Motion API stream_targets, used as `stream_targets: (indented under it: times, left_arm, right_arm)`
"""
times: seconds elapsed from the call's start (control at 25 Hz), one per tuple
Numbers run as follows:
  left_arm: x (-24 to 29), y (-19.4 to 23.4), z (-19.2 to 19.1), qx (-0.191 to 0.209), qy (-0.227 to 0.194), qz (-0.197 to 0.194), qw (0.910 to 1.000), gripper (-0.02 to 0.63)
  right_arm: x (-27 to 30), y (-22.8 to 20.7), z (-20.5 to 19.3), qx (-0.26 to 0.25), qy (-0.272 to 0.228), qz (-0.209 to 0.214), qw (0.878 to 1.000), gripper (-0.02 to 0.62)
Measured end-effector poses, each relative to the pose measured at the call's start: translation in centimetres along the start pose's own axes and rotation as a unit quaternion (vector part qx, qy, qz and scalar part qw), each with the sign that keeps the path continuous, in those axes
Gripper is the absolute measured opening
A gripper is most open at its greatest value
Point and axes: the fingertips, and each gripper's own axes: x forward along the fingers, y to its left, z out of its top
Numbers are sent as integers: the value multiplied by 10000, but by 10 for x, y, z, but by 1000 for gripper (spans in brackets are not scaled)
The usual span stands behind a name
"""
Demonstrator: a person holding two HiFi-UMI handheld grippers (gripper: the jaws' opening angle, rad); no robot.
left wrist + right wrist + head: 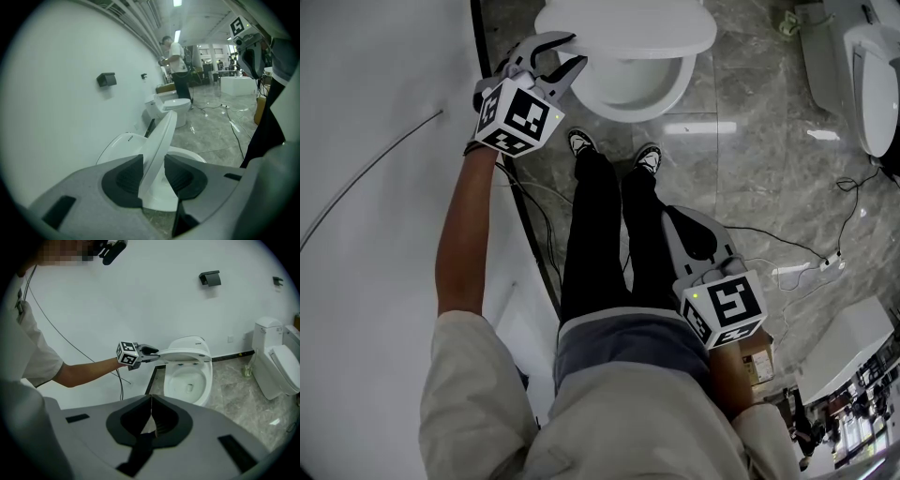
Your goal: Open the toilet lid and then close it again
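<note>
Upper left of the head view: your left gripper [575,49] reaches out from the white wall side, and its jaws stand at a middling width, closed onto the near rim of the toilet lid [628,26]. In the left gripper view the lid runs edge-on between the two dark pads [125,177]. The lid lies at top centre of the head view, directly over the bowl [630,89]. In the right gripper view it sits almost level, a little above the bowl's rim, so it is judged to be partly lowered and not yet seated. Expect the lid to behave as a stiff, thin, fairly light moulded shell that swings only about its rear hinge. Its glossy surface looks slippery, and it would probably drop with a knock if the pads let it slide. The outer rim, far from the hinge, is the sensible place to hold, with the pads flat on its upper and lower faces as they are now. Lower right of the head view: your right gripper [680,217] hangs beside your leg, well apart from the lid, its jaws pressed together with nothing between them. Upper right: a second toilet [872,75] stands apart on the marble floor [750,178], near a trailing cable [787,246]. Count: two toilets in the head view, one lid in hand, two grippers, one gripping and one idle.
</note>
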Motion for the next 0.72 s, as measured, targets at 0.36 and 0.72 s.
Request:
stream_targets:
  times: [0.36, 0.72]
  left_arm:
    - [3, -24, -14, -33, -49, -41, 10000, 137]
    - [5, -43, -24, 229, 90, -201, 9995, 139]
  right_arm:
    - [8, -18, -2, 89, 23, -120, 9999, 10]
    - [19, -17, -10, 137, 142, -65, 9998, 11]
